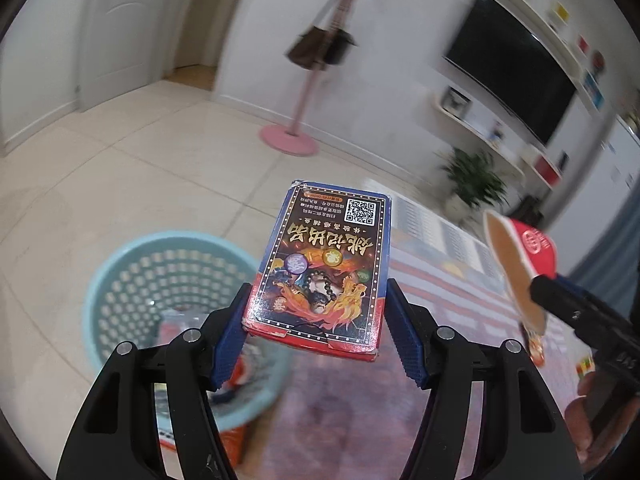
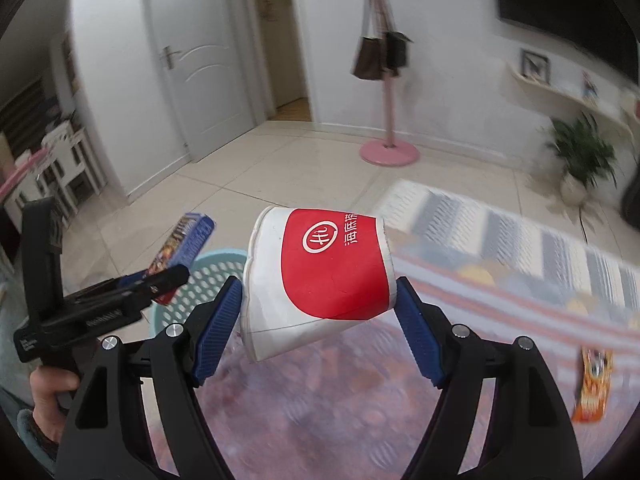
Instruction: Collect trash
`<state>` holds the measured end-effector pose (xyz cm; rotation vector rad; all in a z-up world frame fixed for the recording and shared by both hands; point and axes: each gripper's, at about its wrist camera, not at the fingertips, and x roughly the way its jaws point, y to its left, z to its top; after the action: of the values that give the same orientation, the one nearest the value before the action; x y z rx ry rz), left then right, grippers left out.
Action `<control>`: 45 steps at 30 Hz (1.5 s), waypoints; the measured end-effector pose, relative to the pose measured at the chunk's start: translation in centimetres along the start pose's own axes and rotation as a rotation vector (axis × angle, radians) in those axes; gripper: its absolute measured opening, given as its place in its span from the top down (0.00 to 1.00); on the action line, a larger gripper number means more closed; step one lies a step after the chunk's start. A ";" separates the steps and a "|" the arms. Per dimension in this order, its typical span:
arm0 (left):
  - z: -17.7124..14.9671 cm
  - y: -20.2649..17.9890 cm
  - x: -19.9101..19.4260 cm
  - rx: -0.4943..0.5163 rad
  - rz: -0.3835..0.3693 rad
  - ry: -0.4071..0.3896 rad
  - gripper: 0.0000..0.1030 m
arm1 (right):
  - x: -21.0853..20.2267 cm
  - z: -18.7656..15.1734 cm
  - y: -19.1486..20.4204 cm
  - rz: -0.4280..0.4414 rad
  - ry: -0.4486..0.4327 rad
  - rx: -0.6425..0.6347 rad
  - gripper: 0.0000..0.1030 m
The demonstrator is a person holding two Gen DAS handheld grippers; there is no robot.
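Note:
My left gripper (image 1: 318, 320) is shut on a flat printed card box (image 1: 324, 264), blue-edged with a red end and a QR code, held in the air. A light blue perforated trash basket (image 1: 120, 276) stands on the floor below and to the left, with some wrappers in it. My right gripper (image 2: 320, 308) is shut on a crushed red-and-white paper cup (image 2: 324, 276). In the right wrist view the left gripper (image 2: 160, 280) with the card box (image 2: 180, 244) hovers over the basket (image 2: 212, 276). In the left wrist view the cup (image 1: 520, 256) shows at the right.
A patterned rug (image 2: 360, 400) covers the floor below, with an orange wrapper (image 2: 592, 384) lying on it at the right. A pink coat stand (image 2: 388, 148) with bags, a potted plant (image 2: 580, 160), a white door (image 2: 192, 68) and a wall television (image 1: 516, 68) ring the room.

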<state>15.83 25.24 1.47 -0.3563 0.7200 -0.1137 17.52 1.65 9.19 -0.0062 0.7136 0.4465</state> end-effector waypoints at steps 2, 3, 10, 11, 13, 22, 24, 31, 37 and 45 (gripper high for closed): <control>0.3 2.3 -0.3 -0.038 0.022 -0.007 0.40 | 1.3 0.9 2.1 0.022 0.016 -0.028 0.29; 0.4 3.0 -0.4 -0.047 0.035 -0.009 0.40 | 2.6 1.4 3.5 0.034 0.034 -0.042 0.29; 0.8 8.4 0.4 -0.116 0.153 0.011 0.40 | 9.7 1.2 9.5 0.051 0.136 -0.096 0.29; 0.7 8.9 0.3 -0.122 0.160 0.015 0.40 | 10.4 1.0 10.0 0.052 0.146 -0.098 0.29; 0.7 9.3 0.6 -0.118 0.199 0.027 0.40 | 11.9 0.7 10.9 0.057 0.172 -0.095 0.29; 1.1 10.8 1.4 -0.086 0.286 0.066 0.39 | 15.6 0.5 12.0 0.066 0.221 -0.067 0.28; 1.1 10.7 1.3 -0.079 0.294 0.067 0.38 | 16.0 0.5 12.0 0.077 0.235 -0.063 0.28; 1.1 10.8 0.9 -0.080 0.304 0.063 0.38 | 16.1 -0.3 11.5 0.081 0.248 -0.054 0.28; 1.1 9.9 0.3 -0.068 0.292 0.037 0.32 | 14.4 -0.6 10.1 0.084 0.222 -0.035 0.28; 0.0 5.3 -2.0 0.004 0.267 -0.025 0.23 | 9.7 -1.7 7.5 0.070 0.174 -0.012 0.28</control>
<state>14.27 30.68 0.83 -0.2548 0.7365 0.1413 19.95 12.06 2.85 -0.0321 0.8846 0.5221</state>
